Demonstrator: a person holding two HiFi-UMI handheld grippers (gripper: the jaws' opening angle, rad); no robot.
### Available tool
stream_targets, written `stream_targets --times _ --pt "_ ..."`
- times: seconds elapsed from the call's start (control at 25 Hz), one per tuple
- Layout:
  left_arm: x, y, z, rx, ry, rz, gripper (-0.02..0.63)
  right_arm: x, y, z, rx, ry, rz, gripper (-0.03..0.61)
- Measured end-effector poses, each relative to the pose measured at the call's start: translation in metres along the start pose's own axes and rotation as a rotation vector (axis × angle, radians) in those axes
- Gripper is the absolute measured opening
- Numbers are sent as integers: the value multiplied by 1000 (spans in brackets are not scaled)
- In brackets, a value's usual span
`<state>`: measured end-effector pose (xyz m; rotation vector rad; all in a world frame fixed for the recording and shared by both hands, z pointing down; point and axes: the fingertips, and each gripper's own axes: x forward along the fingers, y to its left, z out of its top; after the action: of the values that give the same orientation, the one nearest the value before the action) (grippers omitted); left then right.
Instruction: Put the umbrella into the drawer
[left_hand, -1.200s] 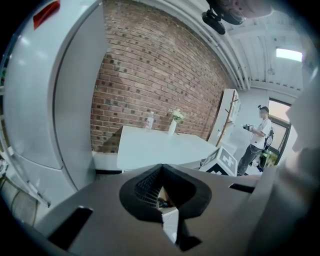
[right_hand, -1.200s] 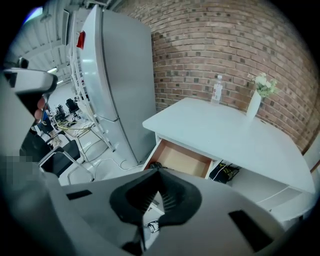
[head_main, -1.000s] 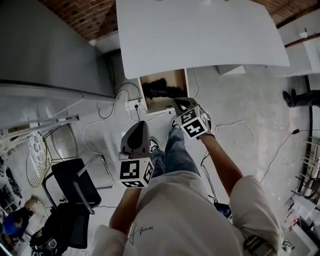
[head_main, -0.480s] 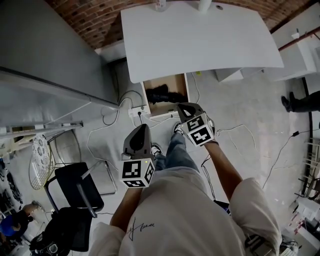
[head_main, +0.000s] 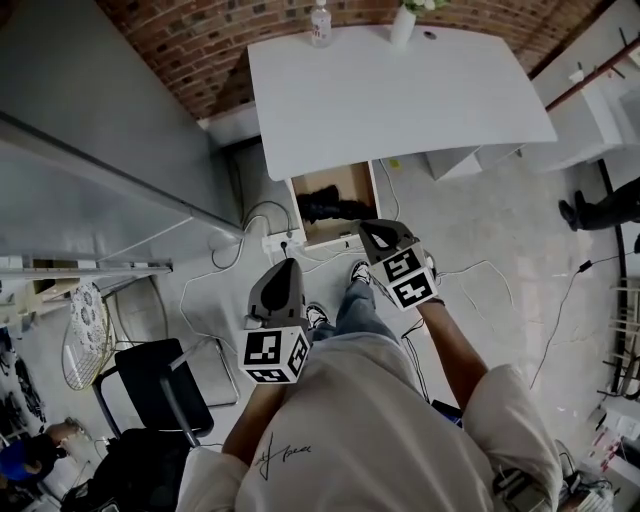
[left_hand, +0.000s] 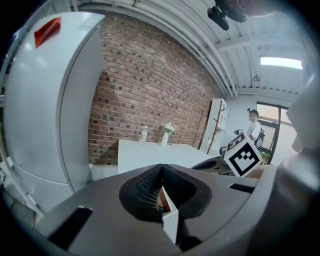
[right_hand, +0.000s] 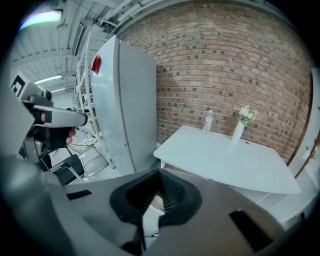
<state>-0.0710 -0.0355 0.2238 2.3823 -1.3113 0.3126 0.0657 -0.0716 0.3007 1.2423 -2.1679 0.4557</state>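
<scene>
1. Lying inside the open brown wooden drawer (head_main: 352, 178) below the white rectangular table (head_main: 400, 90): the black folded umbrella (head_main: 330, 207).
2. Hovering apart from the drawer, jaws pressed together on nothing: the right gripper (head_main: 372, 228) and the left gripper (head_main: 285, 263).
3. Sitting farther back from the drawer than a second ago, both.
4. Showing now at the table's far edge: a clear bottle (head_main: 319, 25) and a white vase (head_main: 402, 25).

A black, bundled-up umbrella (head_main: 335, 208) lies crosswise inside the shallow drawer (head_main: 352, 180), which has a brown wooden bottom and white walls. The drawer stands pulled open, low beneath the white table (head_main: 400, 90), its top uncovered.
</scene>
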Motion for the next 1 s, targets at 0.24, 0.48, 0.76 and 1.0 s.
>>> stream_targets --times 0.24,0.48,0.76,1.0 --pt "-14 -2 7 6 -25 -22 18 -28 7 16 1 -55 -18 15" --pt "-29 -5 13 20 -50 -32 18 -63 9 28 100 -130 -40 15" --pt "-45 -5 18 23 -76 -35 18 -99 23 30 143 -191 -65 15" --pt "-57 -1 21 16 -100 -32 18 -118 41 30 134 -230 -86 15"
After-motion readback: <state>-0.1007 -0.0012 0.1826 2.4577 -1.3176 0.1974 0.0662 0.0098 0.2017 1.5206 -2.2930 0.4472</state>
